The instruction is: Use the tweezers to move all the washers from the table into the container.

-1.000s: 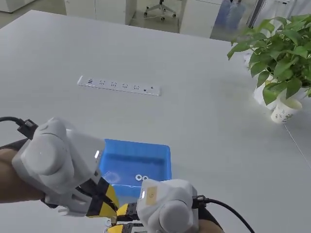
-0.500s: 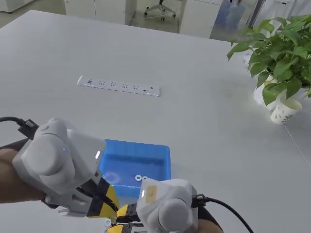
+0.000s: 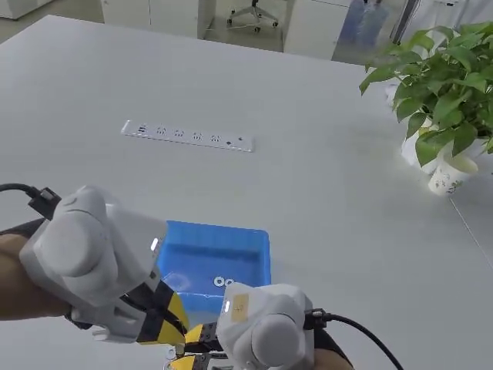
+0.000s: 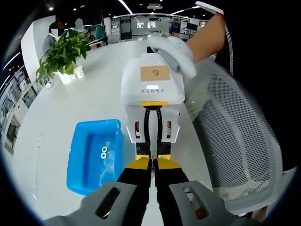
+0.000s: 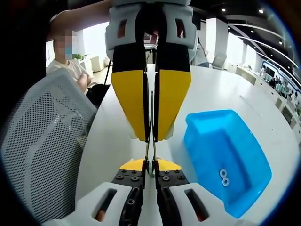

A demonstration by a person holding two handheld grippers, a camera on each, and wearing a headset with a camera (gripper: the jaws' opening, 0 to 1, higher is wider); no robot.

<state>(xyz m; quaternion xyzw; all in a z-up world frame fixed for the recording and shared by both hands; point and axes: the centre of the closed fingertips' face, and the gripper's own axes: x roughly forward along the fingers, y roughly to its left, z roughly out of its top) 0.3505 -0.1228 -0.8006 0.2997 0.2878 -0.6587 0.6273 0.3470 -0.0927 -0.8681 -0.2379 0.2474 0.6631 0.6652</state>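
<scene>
Tweezers (image 5: 150, 123) are being pinched by both grippers — the left gripper (image 4: 152, 162) and right gripper (image 5: 150, 165) are meeting tip to tip, jaws pressing nearly together on them. Two washers (image 3: 223, 282) are lying inside the blue container (image 3: 223, 235), just beside the grippers on the white table (image 3: 308, 169).

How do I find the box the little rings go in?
Start at the big white table. Nearer you than the long power strip sits a tray. It is the only bright blue thing, with two washers inside.

Facing gripper views, common container (image 4: 88, 165)
</scene>
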